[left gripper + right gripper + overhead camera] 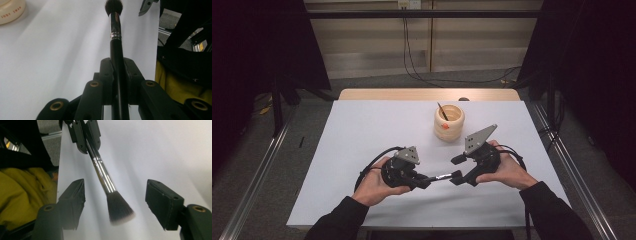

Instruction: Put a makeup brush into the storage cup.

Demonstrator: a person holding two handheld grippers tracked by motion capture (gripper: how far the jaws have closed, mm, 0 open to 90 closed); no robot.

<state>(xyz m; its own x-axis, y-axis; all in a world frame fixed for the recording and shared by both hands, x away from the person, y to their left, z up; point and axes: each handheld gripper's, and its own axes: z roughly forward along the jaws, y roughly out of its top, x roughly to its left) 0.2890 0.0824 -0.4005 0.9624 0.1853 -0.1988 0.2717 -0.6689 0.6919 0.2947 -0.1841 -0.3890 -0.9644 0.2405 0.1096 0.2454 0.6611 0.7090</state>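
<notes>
Left gripper [428, 181]: jaws pressed tight on the black handle of the makeup brush [116, 47], held level just above the table.
Right gripper [456, 168]: jaws spread wide, the bristle end [119, 210] lying between the pads, untouched.
Makeup brush: spanned between both grippers at the near middle of the white table [362, 135]; bristles pointed at the right gripper.
Holder [449, 122]: cream pot, farther back, one dark stick already inside.
Step in hand: judged a hand-over, right side released.
Next move: brush to be carried over the pot and lowered handle-first or re-gripped.
</notes>
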